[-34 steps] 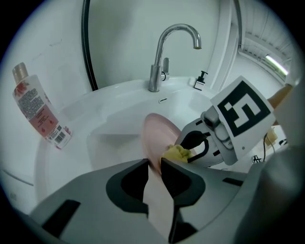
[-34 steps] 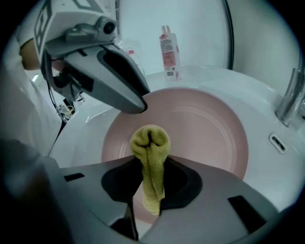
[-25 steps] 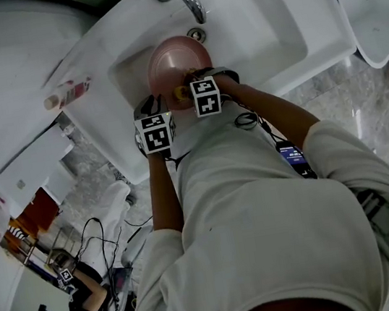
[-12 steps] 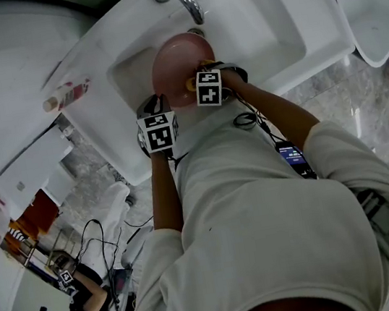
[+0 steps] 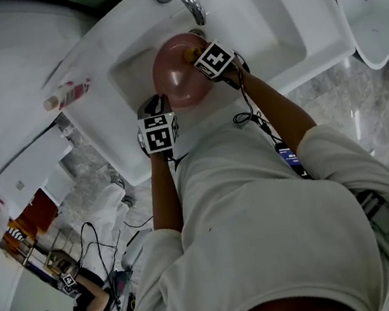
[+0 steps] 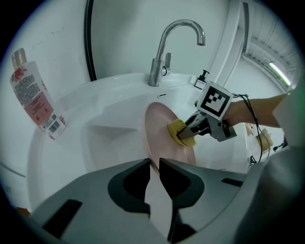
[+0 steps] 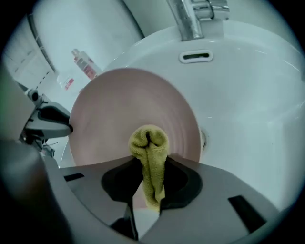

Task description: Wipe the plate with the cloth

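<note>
Pink plate (image 7: 119, 105) is standing on edge down in the white sink (image 7: 248, 95), right below the faucet (image 6: 174, 38). The yellow cloth (image 7: 148, 143) is bunched up and pressed against the plate's face, roughly mid-plate. The right gripper (image 7: 150, 163) has its jaws clamped on the cloth, with a tail of it hanging down between them. The left gripper (image 6: 153, 164) is pinching the plate's near rim, jaws tight on the edge. A bottle (image 6: 35, 95) with a pink label sits on the sink's ledge, well apart from the plate.
</note>
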A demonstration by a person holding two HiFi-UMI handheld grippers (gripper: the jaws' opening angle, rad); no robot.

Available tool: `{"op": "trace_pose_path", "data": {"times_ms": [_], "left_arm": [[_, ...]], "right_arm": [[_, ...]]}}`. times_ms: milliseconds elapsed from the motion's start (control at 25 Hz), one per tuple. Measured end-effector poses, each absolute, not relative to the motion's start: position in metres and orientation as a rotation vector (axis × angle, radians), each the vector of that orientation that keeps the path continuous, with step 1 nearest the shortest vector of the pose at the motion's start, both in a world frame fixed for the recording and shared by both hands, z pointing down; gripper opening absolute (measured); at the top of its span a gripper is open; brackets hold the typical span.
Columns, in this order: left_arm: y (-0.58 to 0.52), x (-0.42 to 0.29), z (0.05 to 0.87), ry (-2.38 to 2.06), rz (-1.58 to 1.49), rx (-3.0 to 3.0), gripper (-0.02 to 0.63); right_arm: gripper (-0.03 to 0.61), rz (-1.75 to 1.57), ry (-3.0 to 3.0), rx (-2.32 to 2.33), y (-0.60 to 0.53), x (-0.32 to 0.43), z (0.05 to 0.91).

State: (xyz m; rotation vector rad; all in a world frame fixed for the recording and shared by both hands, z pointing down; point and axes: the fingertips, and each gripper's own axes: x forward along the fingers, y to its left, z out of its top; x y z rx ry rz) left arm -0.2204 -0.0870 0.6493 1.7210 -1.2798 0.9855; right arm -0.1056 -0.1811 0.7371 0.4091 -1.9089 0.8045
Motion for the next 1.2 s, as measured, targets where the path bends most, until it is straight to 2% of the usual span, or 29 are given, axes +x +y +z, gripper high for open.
{"op": "trace_pose_path", "data": {"times_ms": [520, 840, 1200], "left_arm": [[-0.089, -0.217, 0.648, -1.276, 0.992, 1.751, 0.078], [-0.086, -0.22, 0.65, -1.279, 0.985, 1.726, 0.081], [-0.084, -0.223, 0.651, -1.287, 0.976, 1.718, 0.081]], "right_arm": [[0.091, 0.744, -2.017, 0.529, -0.199, -0.152, 0.703], [0.091, 0.582, -2.103, 0.261, -0.146, -0.191, 0.692], [0.091, 0.571, -2.045, -0.006, -0.089, -0.174, 0.705]]}}
